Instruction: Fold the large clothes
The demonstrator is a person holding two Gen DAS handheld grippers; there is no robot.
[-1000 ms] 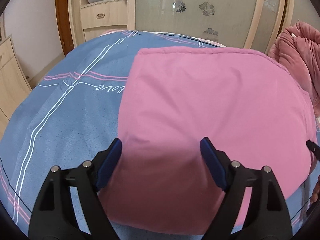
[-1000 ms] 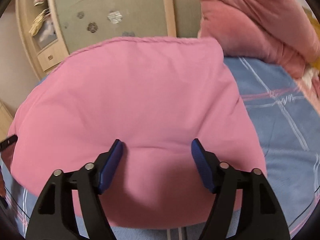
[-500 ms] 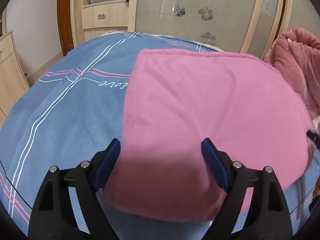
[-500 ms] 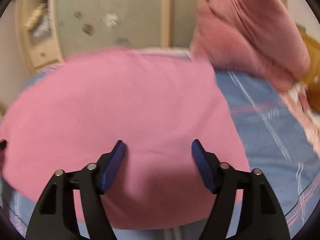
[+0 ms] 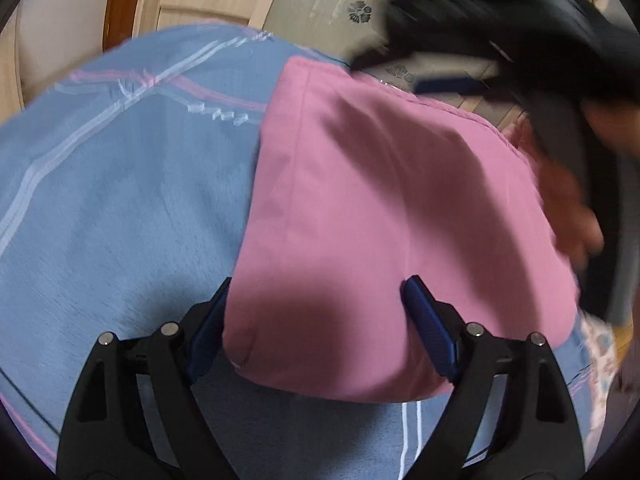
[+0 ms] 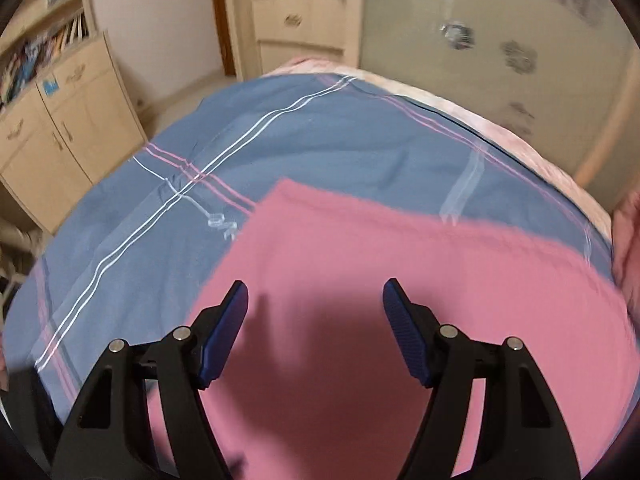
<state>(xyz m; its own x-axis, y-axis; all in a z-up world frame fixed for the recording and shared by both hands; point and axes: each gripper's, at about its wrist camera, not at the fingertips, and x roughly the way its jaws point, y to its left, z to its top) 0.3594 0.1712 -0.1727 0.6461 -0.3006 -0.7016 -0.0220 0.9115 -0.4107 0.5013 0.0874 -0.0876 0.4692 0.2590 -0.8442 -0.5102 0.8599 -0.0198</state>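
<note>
A folded pink garment (image 5: pixel 380 200) lies flat on the blue bedspread (image 5: pixel 120 200). My left gripper (image 5: pixel 319 282) stands open low over the garment's near left corner, and the cloth's edge covers part of its left finger. My right gripper (image 6: pixel 315 285) hovers above the pink garment (image 6: pixel 400 280) with its jaws opening and nothing between them. In the left wrist view the right gripper (image 5: pixel 440 84) shows as a dark blur at the top right, with a person's hand (image 5: pixel 568 200) below it.
The blue bedspread (image 6: pixel 320 140) with white and pink stripes stretches left of the garment. Beyond the bed stand a frosted wardrobe door (image 6: pixel 500 60), wooden drawers (image 6: pixel 296 20) and a low cabinet (image 6: pixel 60 120) with bookshelves. A pink blanket (image 6: pixel 628 240) lies at the right edge.
The right gripper has swung fast to the left over the garment and now crosses the top right of the left wrist view. The left gripper has rolled and sunk toward the near left corner.
</note>
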